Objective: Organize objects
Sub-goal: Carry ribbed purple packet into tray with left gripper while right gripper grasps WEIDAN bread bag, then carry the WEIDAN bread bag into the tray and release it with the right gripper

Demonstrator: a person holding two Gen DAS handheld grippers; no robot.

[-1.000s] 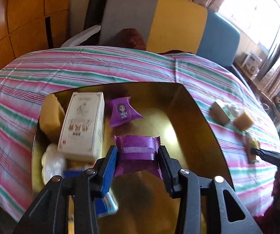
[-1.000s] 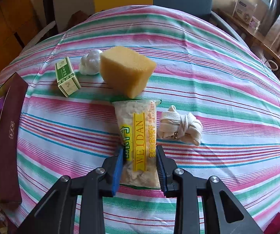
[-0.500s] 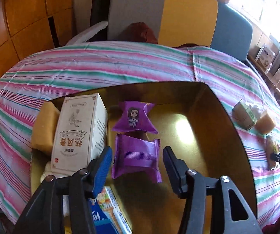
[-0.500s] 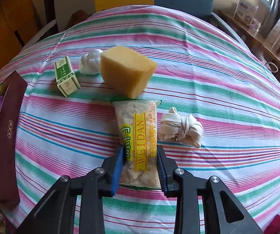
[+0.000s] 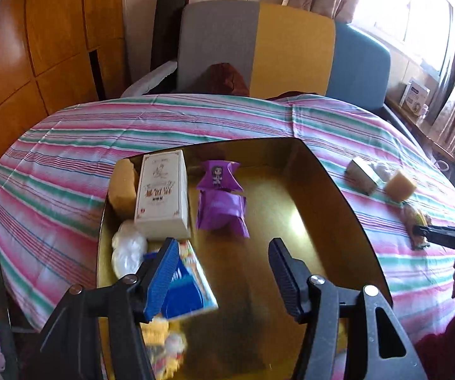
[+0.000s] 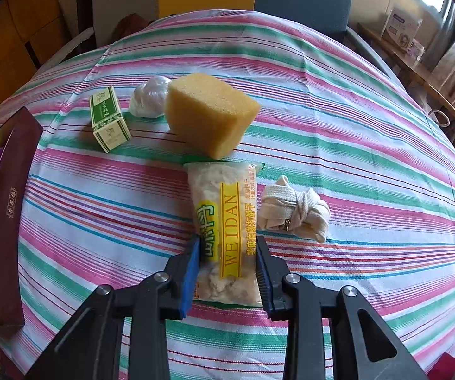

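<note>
Covering your desk is a striped cloth (image 6: 338, 101); the gold-lined box (image 5: 331, 196) on it holds two purple packets (image 5: 222, 210). Your left gripper (image 5: 222, 272) hangs above with jaws wide and empty. Your right gripper (image 6: 227, 269) pinches the snack packet (image 6: 224, 221) lying on the cloth.

Daylight from blown-out window (image 5: 417, 15) upper right; glare spot on gold tray (image 5: 293, 218); strong fisheye bending, dark corners; motion blur at left view's lower edge.
</note>
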